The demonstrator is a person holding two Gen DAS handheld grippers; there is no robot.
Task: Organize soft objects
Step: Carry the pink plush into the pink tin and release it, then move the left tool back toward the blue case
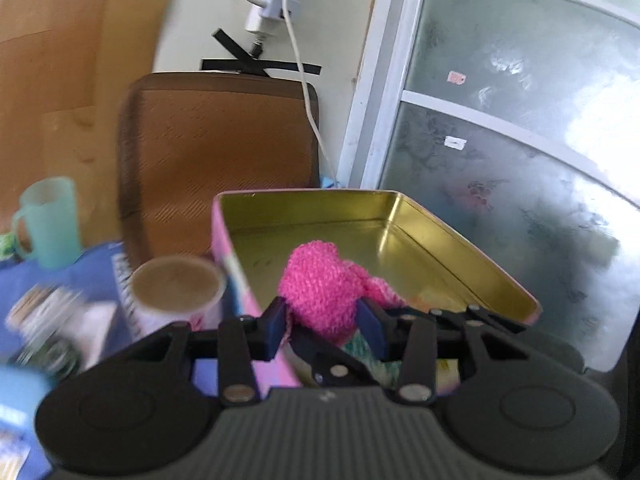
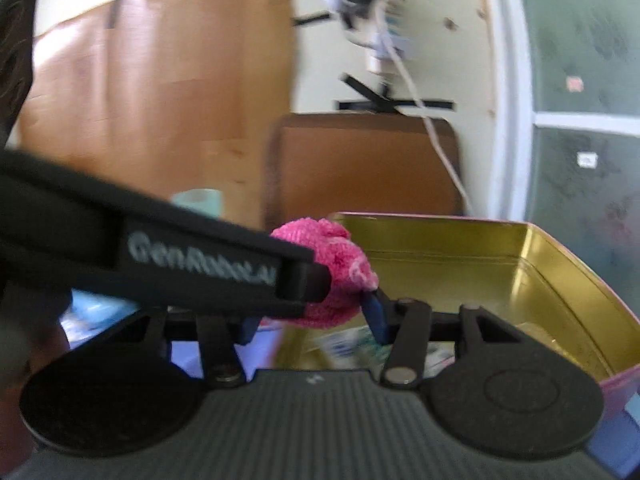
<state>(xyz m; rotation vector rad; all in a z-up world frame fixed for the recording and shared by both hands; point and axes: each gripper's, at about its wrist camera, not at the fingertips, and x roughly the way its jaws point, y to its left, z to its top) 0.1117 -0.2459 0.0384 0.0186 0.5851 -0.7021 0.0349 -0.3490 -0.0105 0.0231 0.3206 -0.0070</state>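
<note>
Left gripper (image 1: 320,320) clenched the pink knitted piece (image 1: 320,288) just before the open tin (image 1: 460,248); right gripper (image 2: 316,312) also gripped it.

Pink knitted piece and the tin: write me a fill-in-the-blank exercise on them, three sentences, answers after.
1. The left gripper is shut on a knitted piece whose colour is ____.
2. Behind the knitted piece stands an open tin whose inside is ____ in colour.
3. In the left wrist view, the paper cup stands to the ____ of the tin.

Missing words: pink; gold; left
</note>
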